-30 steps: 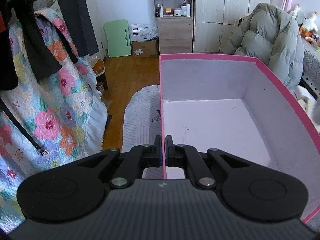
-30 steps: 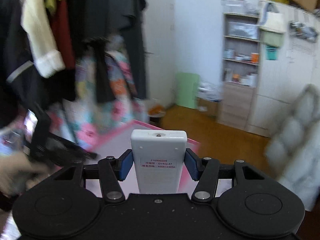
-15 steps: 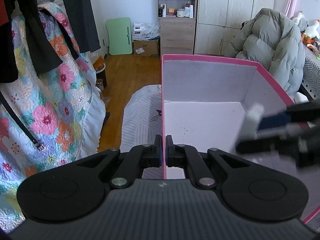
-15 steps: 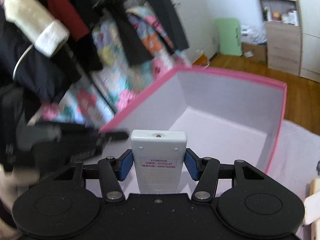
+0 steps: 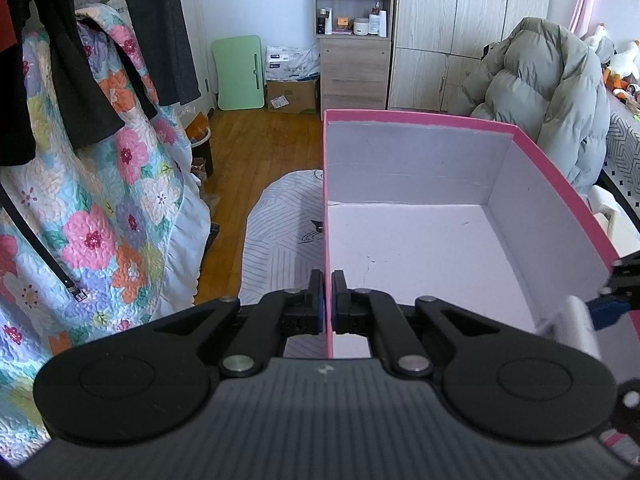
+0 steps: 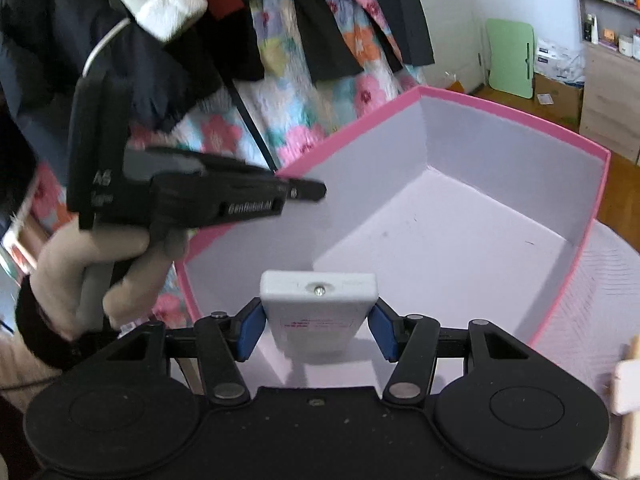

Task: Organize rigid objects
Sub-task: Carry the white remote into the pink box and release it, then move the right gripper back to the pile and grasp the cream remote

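Observation:
A pink box with a pale, bare inside stands on a striped cloth. My left gripper is shut on the box's near left wall, pinching its rim. In the right wrist view this left gripper, held by a gloved hand, clamps the same box at its corner. My right gripper is shut on a flat white device with a small label, tilted down over the box's inside. In the left wrist view the right gripper and the white device enter over the right wall.
A floral quilt and dark hanging clothes fill the left. Wooden floor, a green board, cabinets and a grey puffy coat lie beyond. A pale wooden object sits right of the box.
My right gripper has come down and tipped forward with the white device, from above the room's view to over the box's inside. The left gripper has stayed clamped on the wall.

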Demonstrator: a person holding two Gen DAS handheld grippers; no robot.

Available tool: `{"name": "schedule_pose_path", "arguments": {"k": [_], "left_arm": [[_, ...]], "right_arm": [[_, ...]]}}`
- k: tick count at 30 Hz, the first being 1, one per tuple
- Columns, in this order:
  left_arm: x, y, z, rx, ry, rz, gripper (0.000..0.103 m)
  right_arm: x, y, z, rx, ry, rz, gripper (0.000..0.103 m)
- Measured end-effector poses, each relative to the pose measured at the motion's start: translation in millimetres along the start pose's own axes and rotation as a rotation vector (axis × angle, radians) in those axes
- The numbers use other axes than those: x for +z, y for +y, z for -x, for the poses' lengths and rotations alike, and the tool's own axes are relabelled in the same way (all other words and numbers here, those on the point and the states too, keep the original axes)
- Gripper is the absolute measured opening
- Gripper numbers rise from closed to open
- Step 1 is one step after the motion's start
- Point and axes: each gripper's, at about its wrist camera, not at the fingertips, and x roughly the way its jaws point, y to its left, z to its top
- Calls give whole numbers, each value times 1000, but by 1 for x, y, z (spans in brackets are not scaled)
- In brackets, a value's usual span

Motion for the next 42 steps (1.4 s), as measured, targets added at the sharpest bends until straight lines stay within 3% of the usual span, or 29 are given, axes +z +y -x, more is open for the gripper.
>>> {"name": "schedule_pose_path", "arguments": {"k": [5, 15, 19, 21, 24, 30, 36, 42], "left_arm": [[1, 0, -1, -1, 0, -3, 3], [0, 0, -1, 0, 0, -2, 3], [-1, 1, -1, 1, 1, -6, 3], [-1, 2, -1, 1, 4, -5, 3], [-1, 1, -2, -8, 3, 2, 3], [1, -1, -3, -2, 4, -5, 3], [0, -1, -2, -5, 4, -4, 3], [0, 0, -2, -4, 7, -4, 4]], "right_arm": [[-8, 12, 5, -37, 45, 94, 61], [3, 3, -18, -63, 78, 99, 61], [9, 4, -29, -32, 90, 98, 61], [12, -1, -31, 28, 118, 65, 62], [9, -13, -26, -1, 86, -25, 75], [-8, -3, 32, -16, -78, 0, 77], [-32, -46, 98, -157, -174, -202, 77], [-73, -98, 125, -353, -176, -406, 78]]}}
